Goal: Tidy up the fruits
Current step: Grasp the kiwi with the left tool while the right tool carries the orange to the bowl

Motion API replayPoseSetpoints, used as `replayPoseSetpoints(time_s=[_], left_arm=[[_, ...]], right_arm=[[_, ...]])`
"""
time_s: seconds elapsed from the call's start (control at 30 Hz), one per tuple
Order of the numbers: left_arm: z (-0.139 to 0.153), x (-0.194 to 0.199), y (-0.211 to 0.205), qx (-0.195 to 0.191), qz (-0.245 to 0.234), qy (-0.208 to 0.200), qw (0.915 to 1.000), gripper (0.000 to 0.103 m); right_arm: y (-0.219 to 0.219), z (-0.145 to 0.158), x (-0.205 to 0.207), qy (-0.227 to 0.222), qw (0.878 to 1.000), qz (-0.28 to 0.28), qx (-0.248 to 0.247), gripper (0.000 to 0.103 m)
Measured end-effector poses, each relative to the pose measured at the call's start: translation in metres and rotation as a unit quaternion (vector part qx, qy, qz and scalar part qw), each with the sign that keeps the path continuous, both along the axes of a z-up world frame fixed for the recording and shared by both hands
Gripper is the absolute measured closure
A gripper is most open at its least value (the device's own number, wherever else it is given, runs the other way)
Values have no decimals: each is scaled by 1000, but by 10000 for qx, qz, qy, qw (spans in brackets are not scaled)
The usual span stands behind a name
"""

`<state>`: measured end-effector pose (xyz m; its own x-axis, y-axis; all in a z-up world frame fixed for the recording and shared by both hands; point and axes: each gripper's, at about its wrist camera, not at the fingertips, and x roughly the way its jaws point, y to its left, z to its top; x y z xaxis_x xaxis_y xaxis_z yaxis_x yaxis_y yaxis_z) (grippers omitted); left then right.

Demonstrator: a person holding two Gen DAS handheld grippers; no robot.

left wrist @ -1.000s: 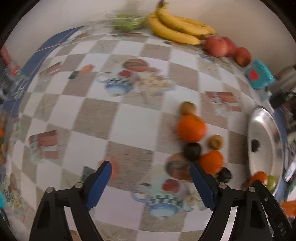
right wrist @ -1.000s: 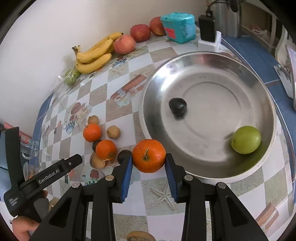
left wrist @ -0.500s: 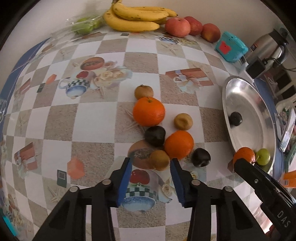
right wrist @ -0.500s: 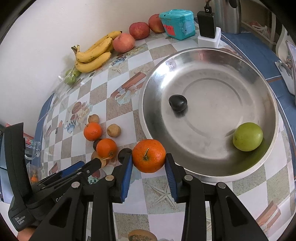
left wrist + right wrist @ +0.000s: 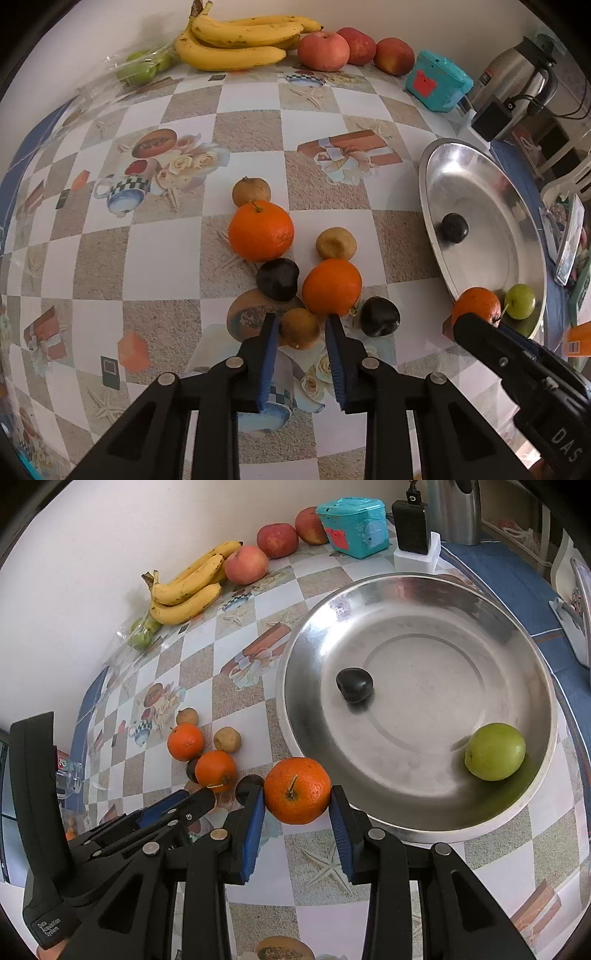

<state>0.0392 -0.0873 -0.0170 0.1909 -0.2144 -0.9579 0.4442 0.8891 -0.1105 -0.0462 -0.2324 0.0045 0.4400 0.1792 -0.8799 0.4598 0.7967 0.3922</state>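
1. Left wrist view puts the left hand-held gripper (image 5: 300, 328) right down over a small brown fruit (image 5: 298, 328), its blue pads closed against both sides of it.
2. Packed around that fruit on the checked worktop (image 5: 162, 254): a dark plum (image 5: 277, 278) just behind on the left, an orange (image 5: 331, 287) just behind on the right, and a second dark plum (image 5: 379, 316) to the right.
3. Further back, a bigger orange (image 5: 260, 230) sits touching another brown fruit (image 5: 251, 191); a third brown fruit (image 5: 335, 243) lies apart to its right.
4. Over on the right wrist view, the right hand-held gripper (image 5: 297, 805) is clamped on an orange with a stem (image 5: 297, 791), held just in front of the near rim of the steel plate (image 5: 413, 587).
5. Inside that plate, a dark plum in the plate (image 5: 354, 685) lies near the middle and a green fruit (image 5: 495, 751) rests against the right wall.
6. Along the far wall: bananas (image 5: 186, 589), three red apples (image 5: 246, 564), a teal box (image 5: 352, 526), and bagged green fruit (image 5: 142, 635) at the left end.
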Motion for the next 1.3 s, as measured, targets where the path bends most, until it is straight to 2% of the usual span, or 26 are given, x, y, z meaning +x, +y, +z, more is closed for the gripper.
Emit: replayPoseSetpoints(time_s=[0.3, 0.77, 1.03, 1.3], left_arm=[[4, -1, 6, -22, 84, -37, 10000, 78], [33, 7, 44, -370, 919, -480, 9939, 78], [41, 6, 38, -435, 945, -675, 9923, 78], [43, 4, 21, -412, 823, -658, 9936, 78]], right_arm=[[-4, 2, -2, -71, 9999, -49, 78, 66], [-11, 6, -5, -158, 9997, -118, 134, 66], [-16, 11, -6, -238, 9996, -149, 80, 66], [-28, 10, -11, -201, 9991, -362, -49, 66]])
